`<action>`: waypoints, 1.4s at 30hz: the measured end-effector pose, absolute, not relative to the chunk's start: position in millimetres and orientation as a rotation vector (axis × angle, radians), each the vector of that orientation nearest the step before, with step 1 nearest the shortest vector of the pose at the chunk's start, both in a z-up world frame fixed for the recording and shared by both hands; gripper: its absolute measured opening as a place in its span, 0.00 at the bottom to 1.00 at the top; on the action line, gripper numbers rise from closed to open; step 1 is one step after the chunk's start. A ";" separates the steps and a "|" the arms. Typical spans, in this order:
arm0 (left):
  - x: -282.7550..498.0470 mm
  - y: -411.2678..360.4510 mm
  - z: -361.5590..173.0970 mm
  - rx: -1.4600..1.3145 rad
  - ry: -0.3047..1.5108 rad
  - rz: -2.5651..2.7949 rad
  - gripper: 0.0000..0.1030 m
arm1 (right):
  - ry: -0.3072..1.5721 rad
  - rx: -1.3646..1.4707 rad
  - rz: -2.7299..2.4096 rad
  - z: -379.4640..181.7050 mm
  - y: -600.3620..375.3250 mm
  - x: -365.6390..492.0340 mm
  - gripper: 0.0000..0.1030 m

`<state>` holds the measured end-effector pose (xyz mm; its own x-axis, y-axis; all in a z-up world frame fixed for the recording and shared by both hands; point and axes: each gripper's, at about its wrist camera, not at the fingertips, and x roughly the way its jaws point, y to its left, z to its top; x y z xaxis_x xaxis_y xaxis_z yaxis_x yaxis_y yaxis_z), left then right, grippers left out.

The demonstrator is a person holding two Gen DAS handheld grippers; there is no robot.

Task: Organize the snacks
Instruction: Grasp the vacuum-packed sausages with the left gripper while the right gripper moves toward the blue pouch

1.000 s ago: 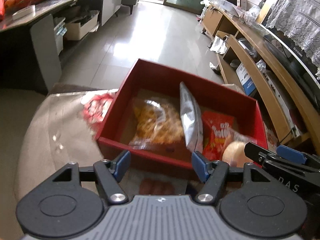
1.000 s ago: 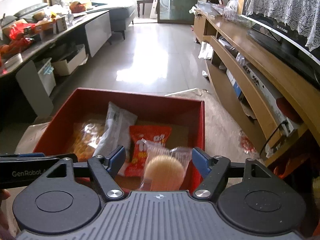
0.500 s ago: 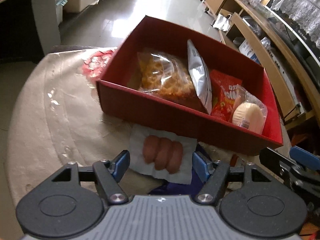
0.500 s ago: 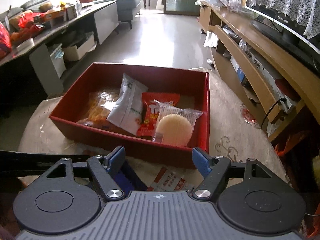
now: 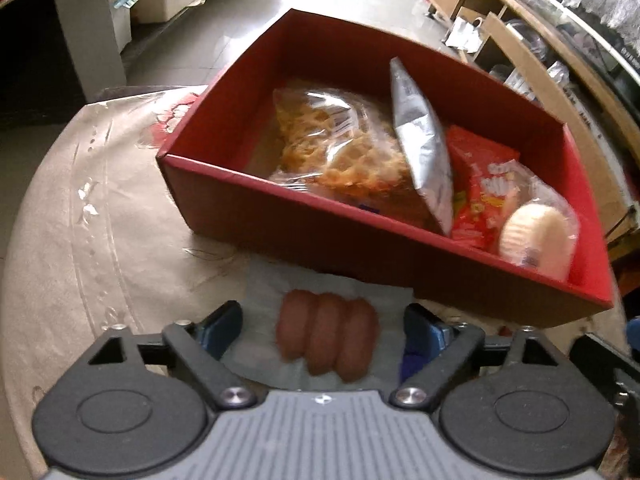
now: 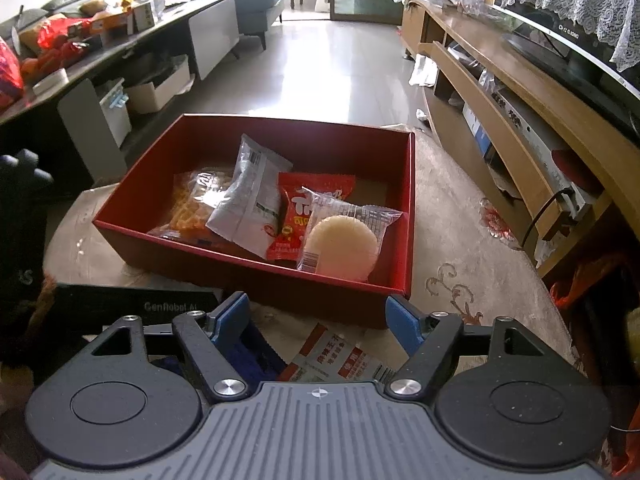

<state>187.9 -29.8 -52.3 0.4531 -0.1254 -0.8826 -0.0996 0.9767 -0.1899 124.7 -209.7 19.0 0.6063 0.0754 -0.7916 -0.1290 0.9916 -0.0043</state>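
Left wrist view: the left gripper point(image 5: 322, 322) is opening its jaws wide; the sausage packet point(image 5: 326, 336) lies between them at lower centre, untouched, just below the red box point(image 5: 360, 240).

Right wrist view: the right gripper point(image 6: 318, 318) stands partly open and empty, over a red-and-white sachet point(image 6: 340, 356) at lower centre.

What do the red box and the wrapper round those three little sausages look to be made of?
The red box looks like matte cardboard: thin straight walls, sharp folded corners, no shine. The sausage wrapper seems to be clear, slightly frosted plastic film, since the three sausages show through; blur leaves its finish uncertain.
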 end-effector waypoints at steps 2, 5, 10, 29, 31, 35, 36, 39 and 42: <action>187.6 -34.9 -53.5 -0.194 1.105 -0.024 0.92 | 0.918 -0.065 0.118 18.1 -209.8 125.4 0.78; 183.8 -41.9 -54.5 -0.142 1.105 -0.016 0.90 | 0.925 -0.064 0.119 17.2 -209.4 126.3 0.78; 173.9 -38.6 -52.5 -0.153 1.117 -0.026 0.88 | 0.935 -0.084 0.125 14.2 -205.7 125.1 0.77; 99.5 -12.8 -39.2 -0.161 1.166 -0.123 0.83 | 0.958 -0.094 0.142 15.2 -206.7 85.9 0.76; 101.6 -12.8 -40.3 -0.179 1.162 -0.113 0.85 | 0.966 -0.102 0.146 12.9 -205.8 83.4 0.76; 104.2 -24.1 -48.6 -0.143 1.185 -0.149 0.89 | 0.986 -0.113 0.146 8.0 -206.2 84.3 0.76; 103.0 -28.7 -51.2 -0.113 1.188 -0.152 0.90 | 0.988 -0.115 0.148 7.5 -206.5 84.7 0.76; 100.0 -33.3 -53.9 -0.078 1.177 -0.141 0.90 | 0.985 -0.121 0.152 7.5 -205.2 84.7 0.77; 97.0 -29.1 -50.3 -0.099 1.163 -0.133 0.83 | 0.974 -0.134 0.154 8.7 -203.4 83.5 0.77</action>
<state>97.0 -29.1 -50.3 0.3902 -0.1556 -0.9075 0.0533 0.9878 -0.1465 83.5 -203.4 8.7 0.5523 0.0696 -0.8307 -0.1895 0.9809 -0.0438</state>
